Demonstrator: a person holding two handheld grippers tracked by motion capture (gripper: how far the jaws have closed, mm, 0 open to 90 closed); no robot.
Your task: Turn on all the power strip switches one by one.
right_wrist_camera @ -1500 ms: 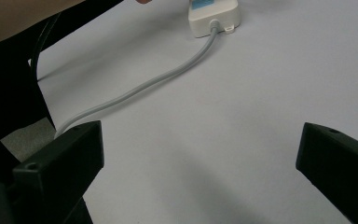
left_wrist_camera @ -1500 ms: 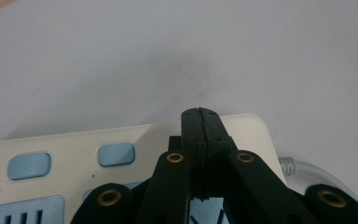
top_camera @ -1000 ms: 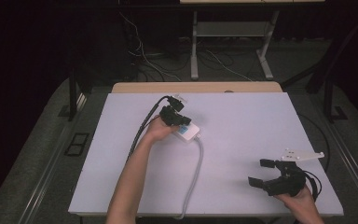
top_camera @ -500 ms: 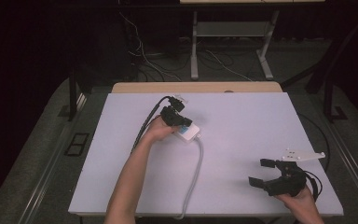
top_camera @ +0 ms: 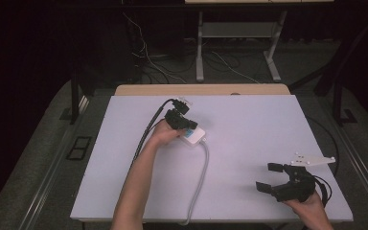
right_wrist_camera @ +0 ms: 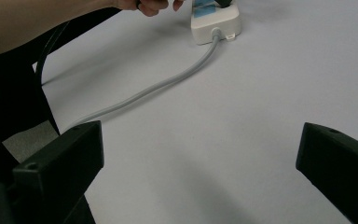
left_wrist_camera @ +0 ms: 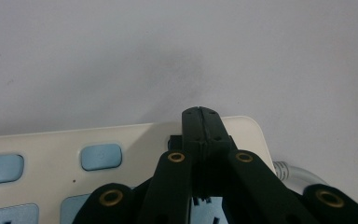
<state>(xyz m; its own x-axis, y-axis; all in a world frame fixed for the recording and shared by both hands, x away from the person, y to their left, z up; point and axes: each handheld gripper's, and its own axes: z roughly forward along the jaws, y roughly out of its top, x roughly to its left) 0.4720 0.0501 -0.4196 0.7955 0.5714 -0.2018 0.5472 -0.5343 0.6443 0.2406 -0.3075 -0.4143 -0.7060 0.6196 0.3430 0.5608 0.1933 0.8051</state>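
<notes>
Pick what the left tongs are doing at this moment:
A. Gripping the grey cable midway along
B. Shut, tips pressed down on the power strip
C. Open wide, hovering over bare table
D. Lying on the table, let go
B: in the left gripper view the left tongs have their jaws closed together, tips down on the white power strip beside its blue buttons; the high view shows the hand holding them over the strip.

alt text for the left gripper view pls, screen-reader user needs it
The left gripper, its two black jaws closed together, points down at the end of a cream power strip with pale blue buttons. The strip lies on a plain white table, and its grey cord leaves at the right.
</notes>
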